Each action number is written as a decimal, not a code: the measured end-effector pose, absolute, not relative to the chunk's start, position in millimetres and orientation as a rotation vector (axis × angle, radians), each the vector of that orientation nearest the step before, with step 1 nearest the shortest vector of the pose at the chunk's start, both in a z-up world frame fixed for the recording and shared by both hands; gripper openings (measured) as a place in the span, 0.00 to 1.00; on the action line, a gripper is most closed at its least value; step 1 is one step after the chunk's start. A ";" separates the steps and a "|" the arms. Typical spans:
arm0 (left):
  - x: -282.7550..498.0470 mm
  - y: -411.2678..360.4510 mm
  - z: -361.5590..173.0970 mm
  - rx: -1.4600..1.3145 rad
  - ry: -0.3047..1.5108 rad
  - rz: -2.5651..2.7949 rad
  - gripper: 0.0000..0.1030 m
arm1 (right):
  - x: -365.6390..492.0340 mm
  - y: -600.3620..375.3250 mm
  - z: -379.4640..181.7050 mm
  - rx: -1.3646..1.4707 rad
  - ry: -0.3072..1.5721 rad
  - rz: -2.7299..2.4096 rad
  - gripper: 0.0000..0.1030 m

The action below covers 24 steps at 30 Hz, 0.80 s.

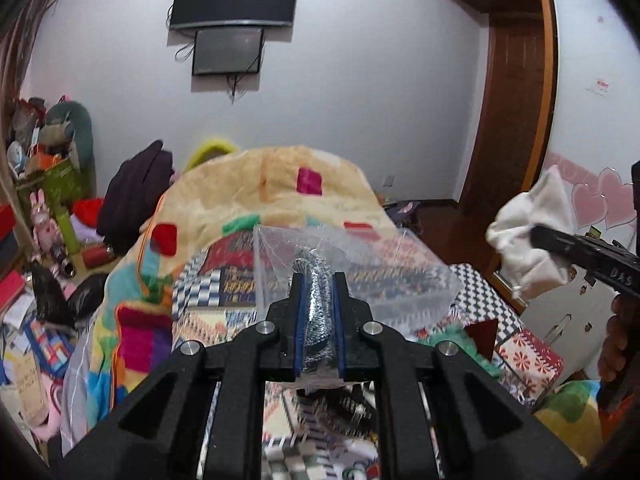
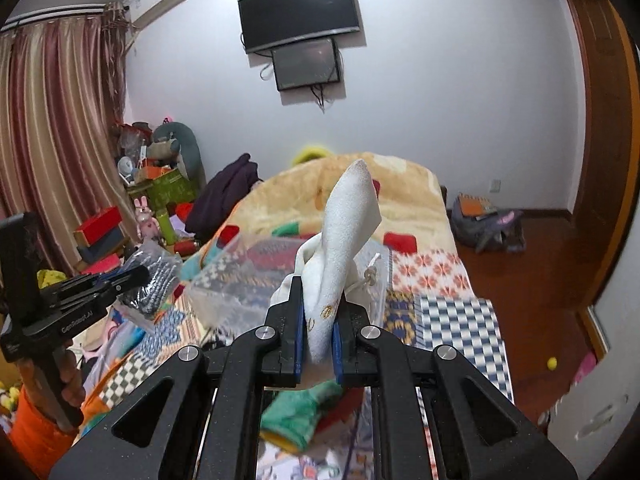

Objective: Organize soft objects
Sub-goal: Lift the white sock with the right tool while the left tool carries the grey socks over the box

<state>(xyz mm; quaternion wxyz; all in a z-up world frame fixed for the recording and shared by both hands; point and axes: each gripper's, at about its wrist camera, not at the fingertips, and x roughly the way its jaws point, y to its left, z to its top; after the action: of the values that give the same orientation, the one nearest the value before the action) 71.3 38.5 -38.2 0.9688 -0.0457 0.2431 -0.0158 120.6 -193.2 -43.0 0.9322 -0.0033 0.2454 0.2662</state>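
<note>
My left gripper [image 1: 317, 280] is shut on a clear plastic bag [image 1: 360, 264] with a black-and-white knitted item [image 1: 316, 304] inside, held up above the bed. In the right wrist view the same bag [image 2: 152, 276] hangs from the left gripper [image 2: 142, 274] at the left. My right gripper [image 2: 318, 308] is shut on a white sock [image 2: 344, 232] that sticks upward; it also shows in the left wrist view [image 1: 528, 232] at the right, level with the bag and apart from it.
A bed with a colourful patchwork blanket [image 2: 400, 200] lies below both grippers. A green soft item [image 2: 296, 412] lies on the bed near me. Cluttered boxes and toys [image 2: 160, 184] stand at the left. A backpack [image 2: 486, 224] sits on the wooden floor at the right.
</note>
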 end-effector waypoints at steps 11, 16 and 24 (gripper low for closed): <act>128.4 39.0 -28.4 -0.089 0.482 -0.056 0.11 | 159.6 -170.3 -50.1 -0.003 0.486 0.547 0.10; 161.5 41.1 -44.0 -0.089 0.530 -0.054 0.11 | 181.3 -158.9 -64.3 -0.024 0.525 0.546 0.10; 203.4 40.4 -87.7 -0.076 0.648 -0.042 0.11 | 208.7 -142.9 -95.9 -0.074 0.634 0.552 0.10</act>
<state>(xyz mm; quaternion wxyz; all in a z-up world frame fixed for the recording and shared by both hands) 203.4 40.4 -87.7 0.9471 -0.0372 0.3182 -0.0208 208.7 -142.9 -95.9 0.9122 -0.0361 0.3078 0.2680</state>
